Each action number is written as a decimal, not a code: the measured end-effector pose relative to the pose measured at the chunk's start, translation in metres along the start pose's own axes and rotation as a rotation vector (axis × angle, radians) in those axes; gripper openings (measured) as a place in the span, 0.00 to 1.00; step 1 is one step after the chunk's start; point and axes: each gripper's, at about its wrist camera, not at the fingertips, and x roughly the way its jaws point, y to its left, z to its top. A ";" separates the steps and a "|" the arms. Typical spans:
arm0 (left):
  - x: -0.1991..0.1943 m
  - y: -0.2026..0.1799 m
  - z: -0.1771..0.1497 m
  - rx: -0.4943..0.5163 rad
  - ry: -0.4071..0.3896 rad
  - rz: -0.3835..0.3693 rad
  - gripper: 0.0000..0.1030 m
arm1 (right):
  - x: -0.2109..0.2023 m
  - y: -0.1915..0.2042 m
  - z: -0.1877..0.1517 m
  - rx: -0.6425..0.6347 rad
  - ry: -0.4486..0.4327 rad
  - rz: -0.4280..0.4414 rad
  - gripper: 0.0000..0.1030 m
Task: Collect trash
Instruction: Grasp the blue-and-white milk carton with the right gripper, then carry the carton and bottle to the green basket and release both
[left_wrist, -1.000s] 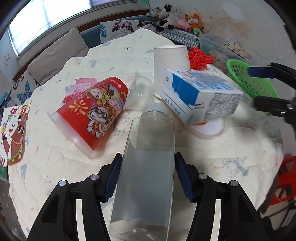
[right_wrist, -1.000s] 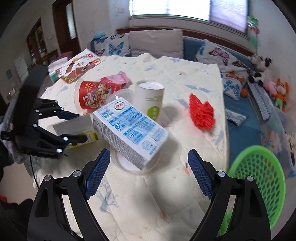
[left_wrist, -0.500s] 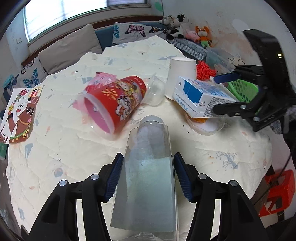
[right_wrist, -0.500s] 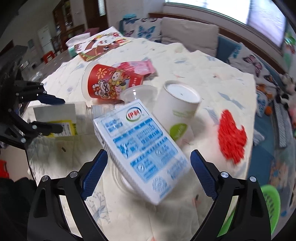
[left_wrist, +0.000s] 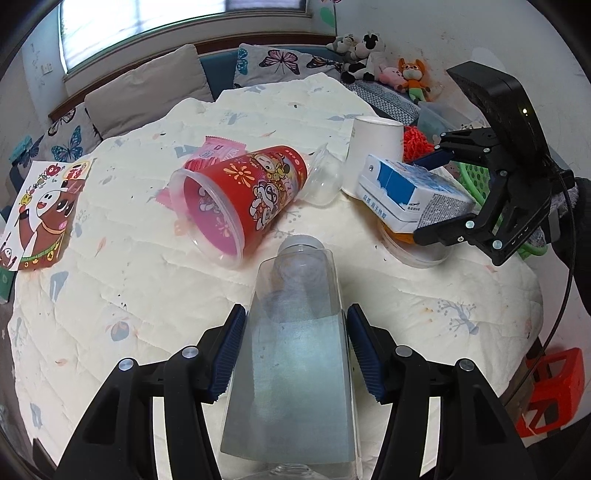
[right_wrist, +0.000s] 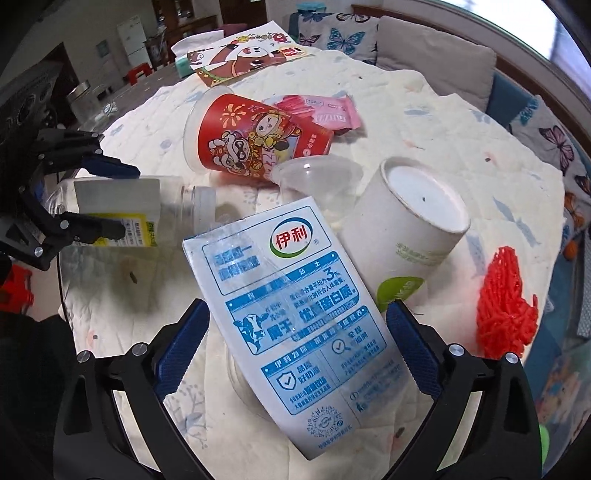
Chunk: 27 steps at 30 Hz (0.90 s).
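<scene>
Right wrist view had the milk carton (right_wrist: 295, 314) filling the centre of the frame, tilted, its white and blue face printed with the green, red and blue 伊利 logo, a cartoon cow, shield icons, a QR-style code near its lower end and a clear "3%" among Chinese text too fine to read. The right gripper (right_wrist: 295, 347) stood wide, its blue pads either side of the carton; whether they touched it I could not tell. Under the carton lay a clear round lid, mostly hidden.

Upper right of the carton stood an upturned paper cup (right_wrist: 413, 229) with a green leaf mark and faint, unreadable print. A red mesh scrap (right_wrist: 506, 314) lay at the right edge. Above centre, a red cartoon-printed cup (right_wrist: 258, 140) lay on its side beside a pink wrapper (right_wrist: 325, 110) whose lettering was blurred.

At the left, the left gripper (right_wrist: 110, 199) was clamped on a clear plastic bottle (right_wrist: 140, 210) bearing a yellow and grey label with tiny illegible characters.

In the left wrist view that bottle (left_wrist: 295, 350) filled the lower centre, its base cut off by the bottom edge. A green basket (left_wrist: 476, 177) showed only partly behind the right gripper at the right.
</scene>
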 end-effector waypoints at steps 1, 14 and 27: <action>0.000 0.000 0.000 -0.002 -0.001 0.001 0.53 | -0.002 0.000 -0.001 0.004 -0.005 0.009 0.94; -0.001 0.000 0.000 -0.003 -0.007 0.000 0.53 | -0.010 0.029 -0.003 -0.050 0.035 0.002 0.77; -0.018 -0.010 -0.002 0.003 -0.046 -0.014 0.53 | -0.033 0.035 -0.021 0.076 -0.065 -0.108 0.70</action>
